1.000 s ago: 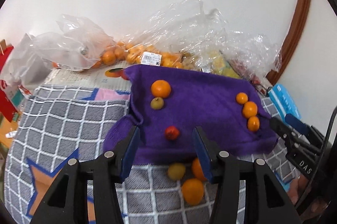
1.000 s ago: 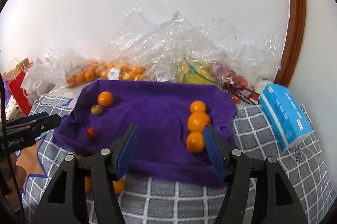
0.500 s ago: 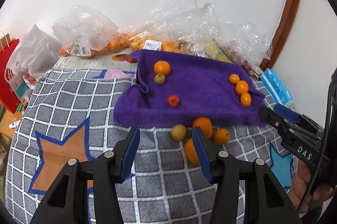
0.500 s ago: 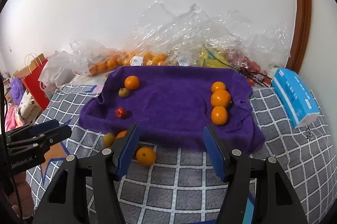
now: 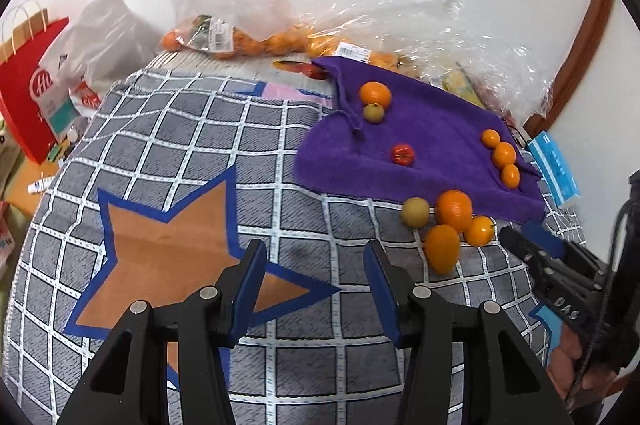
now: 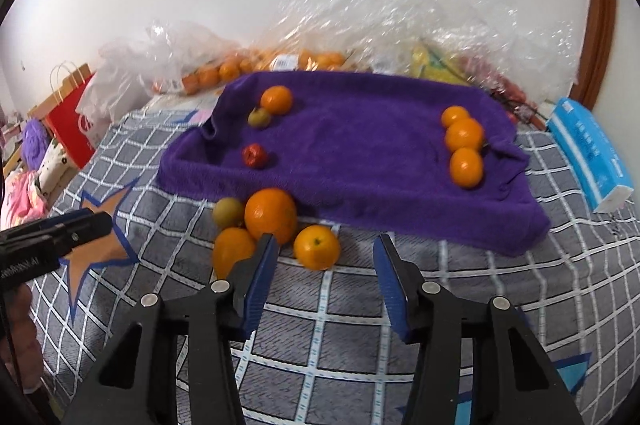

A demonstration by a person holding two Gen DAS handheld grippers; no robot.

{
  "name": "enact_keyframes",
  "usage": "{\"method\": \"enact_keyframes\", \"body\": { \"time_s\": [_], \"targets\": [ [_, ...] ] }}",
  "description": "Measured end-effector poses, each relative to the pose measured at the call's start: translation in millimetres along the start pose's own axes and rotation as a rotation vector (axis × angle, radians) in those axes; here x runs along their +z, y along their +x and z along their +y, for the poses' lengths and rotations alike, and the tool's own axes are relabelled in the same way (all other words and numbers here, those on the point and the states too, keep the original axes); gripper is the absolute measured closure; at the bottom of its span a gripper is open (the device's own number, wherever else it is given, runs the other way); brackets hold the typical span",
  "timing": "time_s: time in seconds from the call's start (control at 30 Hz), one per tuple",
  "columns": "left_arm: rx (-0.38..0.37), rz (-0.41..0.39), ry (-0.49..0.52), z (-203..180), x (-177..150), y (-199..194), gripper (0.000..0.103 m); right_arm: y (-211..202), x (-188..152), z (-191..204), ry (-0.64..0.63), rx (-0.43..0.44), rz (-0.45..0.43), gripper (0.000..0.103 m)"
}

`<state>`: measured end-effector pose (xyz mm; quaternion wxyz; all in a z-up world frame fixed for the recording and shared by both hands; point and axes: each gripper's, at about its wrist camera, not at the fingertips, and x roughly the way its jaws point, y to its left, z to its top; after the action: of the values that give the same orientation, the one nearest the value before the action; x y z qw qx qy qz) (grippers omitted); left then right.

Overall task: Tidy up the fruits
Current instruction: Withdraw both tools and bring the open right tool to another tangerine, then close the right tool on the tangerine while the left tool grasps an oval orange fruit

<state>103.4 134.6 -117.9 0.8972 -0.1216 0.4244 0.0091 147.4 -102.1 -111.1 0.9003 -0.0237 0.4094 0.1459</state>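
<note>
A purple towel (image 5: 432, 141) (image 6: 360, 145) carries an orange (image 5: 375, 94), a greenish fruit (image 5: 373, 113), a small red fruit (image 5: 403, 154) and a row of three small oranges (image 5: 503, 155) (image 6: 464, 135). In front of it, on the checked cloth, lie a big orange (image 6: 271, 215), a yellowish fruit (image 6: 228, 212), an oval orange (image 6: 233, 251) and a small orange (image 6: 317, 247). My right gripper (image 6: 326, 245) (image 5: 520, 241) is closing, with nothing between its pads; the small orange lies just beyond its tips. My left gripper (image 5: 315, 253) (image 6: 92, 221) hovers empty over the cloth left of that cluster, narrowing slightly.
Clear plastic bags of oranges (image 5: 240, 37) and other produce line the wall behind the towel. A red paper bag (image 5: 28, 85) stands at the left edge. A blue tissue pack (image 6: 588, 153) lies right of the towel. The grey checked cloth (image 5: 180, 145) bears an orange star.
Both cameras have drawn back from the towel and sunk, so the loose fruit in front of it now shows fully. The left view has swung left over the star. The right jaws have narrowed.
</note>
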Motion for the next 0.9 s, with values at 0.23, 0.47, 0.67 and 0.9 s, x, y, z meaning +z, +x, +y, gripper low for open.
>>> {"method": "enact_keyframes", "body": {
  "time_s": [0.23,0.47,0.67,0.9],
  "targets": [
    [-0.021,0.021,0.004,3,-5,12,0.056,32,-2,7,-0.039,-0.027,0.064,0.057],
    [-0.046,0.038,0.012,1,-7,20,0.056,45,0,5,-0.039,-0.045,0.060,0.072],
    [-0.052,0.069,0.016,-9,-10,28,0.056,29,-5,1,-0.061,-0.055,0.018,0.072],
    [-0.080,0.106,0.046,-33,-18,37,0.056,14,-19,-26,-0.030,-0.082,0.000,0.072]
  ]
}}
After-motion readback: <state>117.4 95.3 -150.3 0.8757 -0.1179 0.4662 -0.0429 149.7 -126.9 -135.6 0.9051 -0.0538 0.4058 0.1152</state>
